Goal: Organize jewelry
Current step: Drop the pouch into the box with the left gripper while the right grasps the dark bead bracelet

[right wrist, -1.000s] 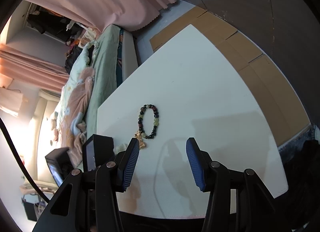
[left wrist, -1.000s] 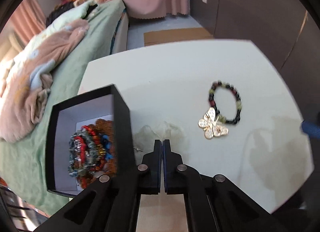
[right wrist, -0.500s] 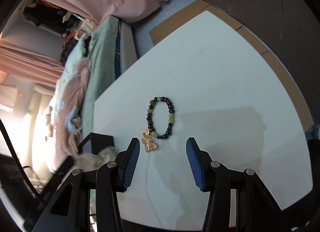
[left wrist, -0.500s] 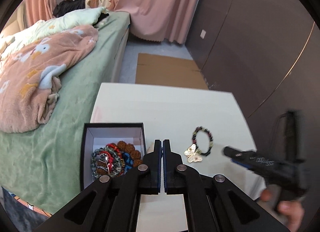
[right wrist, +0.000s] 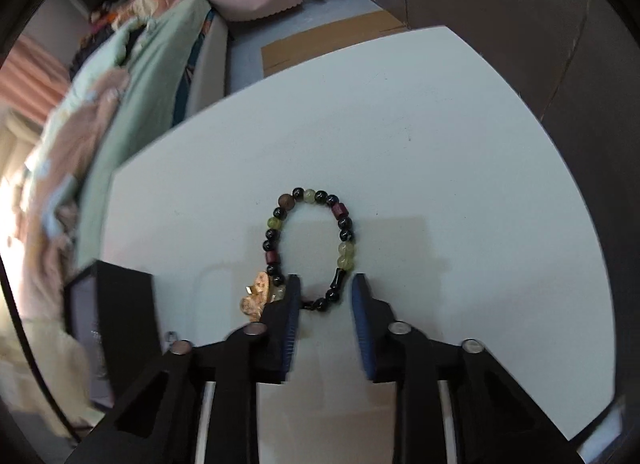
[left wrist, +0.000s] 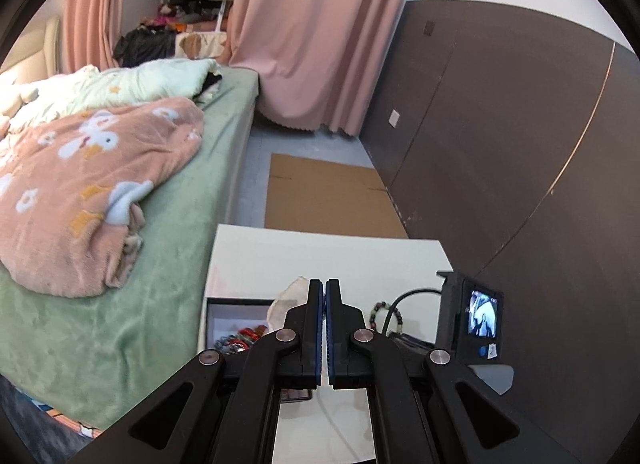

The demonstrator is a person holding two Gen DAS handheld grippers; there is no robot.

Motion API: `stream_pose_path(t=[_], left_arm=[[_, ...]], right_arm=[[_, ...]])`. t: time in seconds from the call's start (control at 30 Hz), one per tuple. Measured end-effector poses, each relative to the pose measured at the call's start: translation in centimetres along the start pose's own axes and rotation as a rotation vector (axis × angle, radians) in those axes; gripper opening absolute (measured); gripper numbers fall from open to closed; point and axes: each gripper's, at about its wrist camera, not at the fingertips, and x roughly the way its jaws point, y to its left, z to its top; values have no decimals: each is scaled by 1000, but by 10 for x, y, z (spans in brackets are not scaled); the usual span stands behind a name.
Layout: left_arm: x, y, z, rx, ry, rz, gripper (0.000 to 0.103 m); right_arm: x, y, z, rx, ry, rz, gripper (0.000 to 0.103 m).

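Jaws of the right gripper are closing around the lower beads of the beaded bracelet, which lies on the white table at frame centre; the pads stand just clear of the beads. Its gold butterfly charm sits left of the left finger. The left gripper is pressed together, empty. The black jewelry box holds bracelets at lower left.

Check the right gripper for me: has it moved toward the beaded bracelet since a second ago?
Yes. The right gripper has come forward and down over the white table to the beaded bracelet; its jaws are closing with the bracelet's near beads between them.
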Motion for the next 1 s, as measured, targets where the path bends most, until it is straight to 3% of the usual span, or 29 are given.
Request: stream_pose_path(t=[0.03, 0.17, 0.4, 0.5, 0.57, 0.63, 1.0], left_arm=[[-2, 3, 1, -3, -4, 1, 1], [-7, 14, 2, -25, -16, 9, 1], [6, 39, -1, -128, 50, -11, 2], [17, 48, -4, -161, 105, -23, 18], [20, 54, -8, -189, 113, -40, 60], [18, 60, -13, -220, 84, -50, 82], [26, 93, -24, -296, 106, -11, 84]], right_arm=[[0, 1, -1, -15, -4, -17, 11], [-6, -5, -3, 4, -13, 1, 9], [-50, -29, -9, 77, -121, 222, 9], [-56, -32, -9, 95, -128, 299, 9], [-60, -33, -9, 100, -134, 354, 9], [-68, -31, -11, 96, -156, 415, 9], [-103, 31, -18, -36, -283, 789, 9]])
